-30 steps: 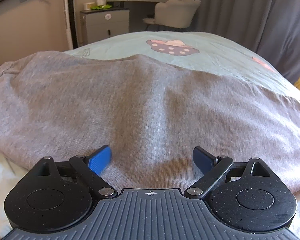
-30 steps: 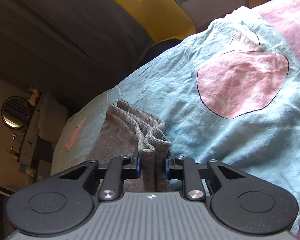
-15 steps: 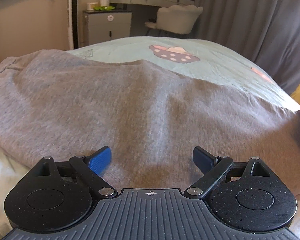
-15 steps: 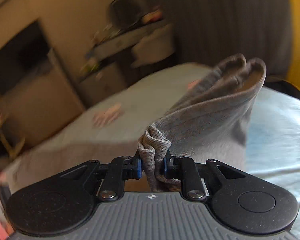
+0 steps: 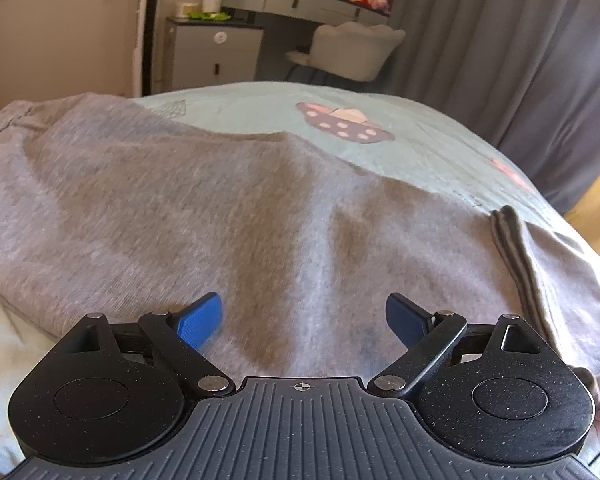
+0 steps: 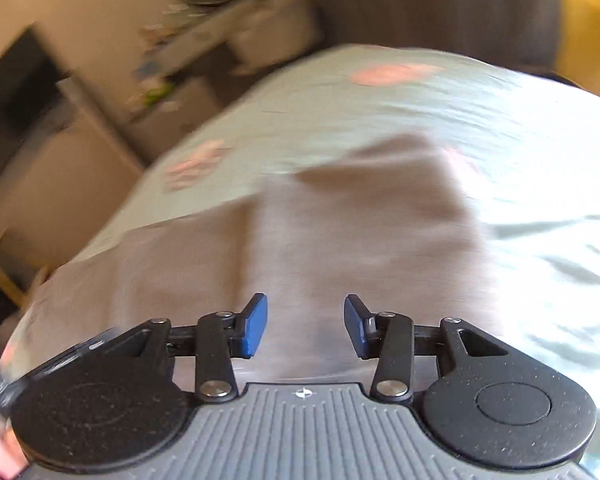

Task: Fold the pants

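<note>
Left tongs [image 5: 303, 322]: blue pads spread wide apart, nothing between them, held low over grey cloth.

Right tongs [image 6: 305, 330]: pads likewise apart and empty; this view was blurred, so fine detail could not be read.

Item, pants [image 5: 204, 216]: grey knit, lying spread directly ahead of and beneath both pairs of tongs, on the bed [image 5: 428, 140]. To the right of the left tongs a doubled edge [image 5: 514, 240] lay on top of the lower layer, its ribbed border running away from the tongs; a fold appeared to be partly laid there. To the far left, a stitched seam showed near the cloth's margin.

Handling, judged: light, soft, limp jersey; no stiffness, so it would sag and trail from any single pinch and would wrinkle if dragged. Not slippery against the sheet, not fragile. Best taken at an edge or corner where layers stack, such as the doubled border, pinching all layers together; a grip in the flat middle would only raise a tent of cloth.

Beyond the pants: pale green sheet with a spotted print [image 5: 344, 126]. Further off: chair [image 5: 352, 54], cabinet [image 5: 216, 56], grey curtain [image 5: 520, 40].
</note>
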Demonstrator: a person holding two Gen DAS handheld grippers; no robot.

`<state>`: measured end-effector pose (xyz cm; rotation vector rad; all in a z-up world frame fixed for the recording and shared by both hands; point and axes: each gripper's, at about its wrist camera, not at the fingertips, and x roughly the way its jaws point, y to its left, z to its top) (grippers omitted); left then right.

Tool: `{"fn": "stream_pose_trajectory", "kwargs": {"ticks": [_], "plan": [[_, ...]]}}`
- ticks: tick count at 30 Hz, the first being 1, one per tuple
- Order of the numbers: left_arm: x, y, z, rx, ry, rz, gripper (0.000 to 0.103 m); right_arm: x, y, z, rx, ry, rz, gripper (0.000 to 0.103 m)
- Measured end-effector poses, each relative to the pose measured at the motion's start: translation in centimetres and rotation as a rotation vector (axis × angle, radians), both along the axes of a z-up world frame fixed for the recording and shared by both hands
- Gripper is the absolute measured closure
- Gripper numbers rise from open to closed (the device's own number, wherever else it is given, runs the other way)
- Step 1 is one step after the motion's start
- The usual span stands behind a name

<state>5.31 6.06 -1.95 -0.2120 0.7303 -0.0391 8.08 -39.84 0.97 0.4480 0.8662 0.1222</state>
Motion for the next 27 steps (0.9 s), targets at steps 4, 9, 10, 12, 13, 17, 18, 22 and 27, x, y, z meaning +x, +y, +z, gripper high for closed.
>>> {"fn": "stream_pose_trajectory", "kwargs": {"ticks": [4, 9, 10, 12, 13, 17, 18, 22, 27], "plan": [[-0.2, -0.9, 0.9, -0.012, -0.009, -0.074, 0.009, 0.2, -1.6, -2.1, -0.033, 0.155, -0.032, 0.063], [1.0, -4.7, 2.2, -0.185, 0.056, -0.190, 0.009, 0.2, -1.4, -1.3, -0.070, 0.119, -0.036, 0.063], [1.5, -5.9, 2.5, -0.204, 0.066, -0.217, 0.009, -0.2, -1.5, -1.2, -0.091, 0.111, -0.038, 0.063], [2.6, -8.7, 2.8, -0.237, 0.107, -0.280, 0.009, -0.1, -0.9, -0.9, -0.141, 0.105, -0.042, 0.063], [3.2, -9.8, 2.7, -0.262, 0.129, -0.306, 0.009, -0.3, -0.9, -1.0, -0.164, 0.096, -0.046, 0.063], [6.3, -13.4, 0.7, -0.357, 0.266, -0.336, 0.015, -1.6, -1.9, -0.3, -0.226, 0.039, -0.076, 0.057], [6.9, -14.0, 0.0, -0.365, 0.306, -0.329, 0.021, -1.8, -2.3, -0.3, -0.233, 0.035, -0.091, 0.056], [7.7, -16.2, -1.3, -0.291, 0.341, -0.311, 0.025, -1.8, -4.7, -1.3, -0.140, 0.071, -0.148, 0.055], [7.4, -18.1, -1.0, -0.169, 0.321, -0.315, 0.044, -0.4, -6.8, -3.5, 0.000, 0.143, -0.210, 0.055]]}}
